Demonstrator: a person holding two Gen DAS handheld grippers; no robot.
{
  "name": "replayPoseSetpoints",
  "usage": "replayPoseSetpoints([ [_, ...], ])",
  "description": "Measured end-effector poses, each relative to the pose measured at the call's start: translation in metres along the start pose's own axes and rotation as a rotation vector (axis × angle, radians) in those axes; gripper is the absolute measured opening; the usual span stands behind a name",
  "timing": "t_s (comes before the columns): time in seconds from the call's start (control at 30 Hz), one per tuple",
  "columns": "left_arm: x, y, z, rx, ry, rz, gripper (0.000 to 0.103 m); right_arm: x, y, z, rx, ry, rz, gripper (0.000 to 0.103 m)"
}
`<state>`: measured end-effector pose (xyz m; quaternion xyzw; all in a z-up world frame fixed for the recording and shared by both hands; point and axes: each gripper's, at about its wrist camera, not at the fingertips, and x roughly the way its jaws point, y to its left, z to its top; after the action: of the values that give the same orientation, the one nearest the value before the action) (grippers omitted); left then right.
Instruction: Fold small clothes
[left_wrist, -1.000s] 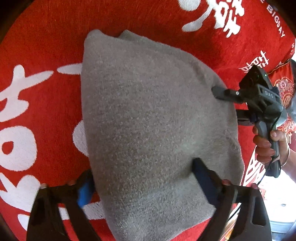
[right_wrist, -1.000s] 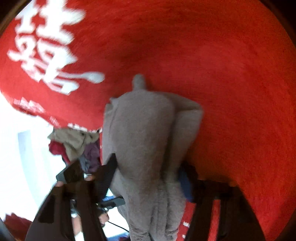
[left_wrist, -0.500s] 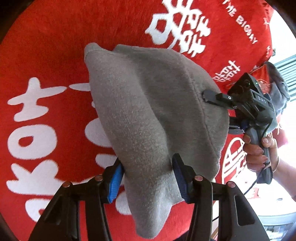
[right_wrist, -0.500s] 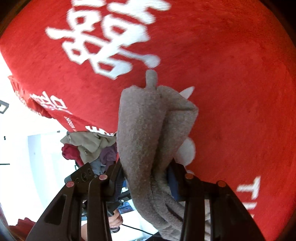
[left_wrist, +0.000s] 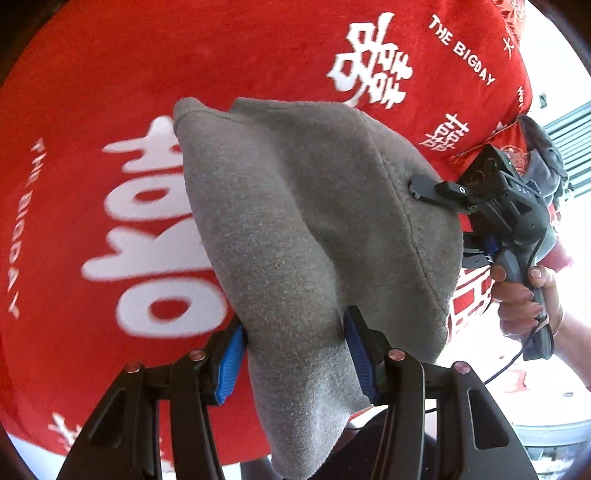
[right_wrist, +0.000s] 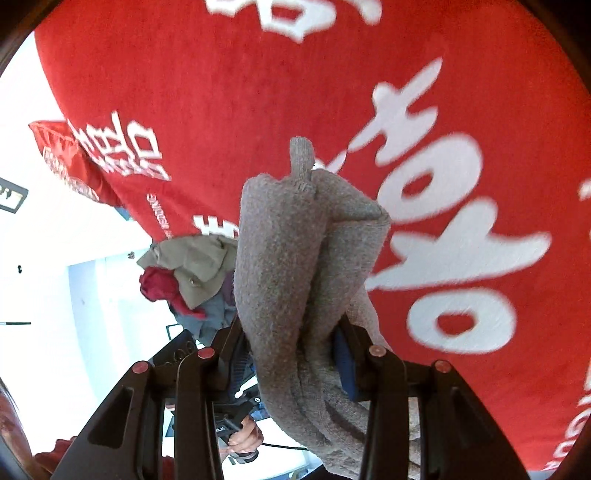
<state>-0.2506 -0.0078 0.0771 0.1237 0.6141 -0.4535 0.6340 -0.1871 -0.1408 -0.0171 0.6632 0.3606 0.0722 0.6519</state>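
Grey fleece garment (left_wrist: 314, 229) lifted above red cloth (left_wrist: 110, 92), pinched between left tongs (left_wrist: 295, 354) and right tongs (right_wrist: 291, 350)

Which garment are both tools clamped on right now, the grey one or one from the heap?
The grey fleece garment: left tool and right tool both pinch it, lifted. The heap's khaki and dark red pieces lie untouched.
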Motion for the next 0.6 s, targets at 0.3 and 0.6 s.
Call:
replayPoseSetpoints([
  [0.3, 0.034, 0.059, -0.033, -0.033, 0.002, 0.185, 0.053, 0.059, -0.024, -0.005, -0.059, 0.024, -0.193, 0.044],
  [0.6, 0.026, 0.072, -0.053, -0.122, 0.003, 0.290, 0.063, 0.034, -0.029, 0.002, -0.059, -0.061, -0.475, 0.057],
])
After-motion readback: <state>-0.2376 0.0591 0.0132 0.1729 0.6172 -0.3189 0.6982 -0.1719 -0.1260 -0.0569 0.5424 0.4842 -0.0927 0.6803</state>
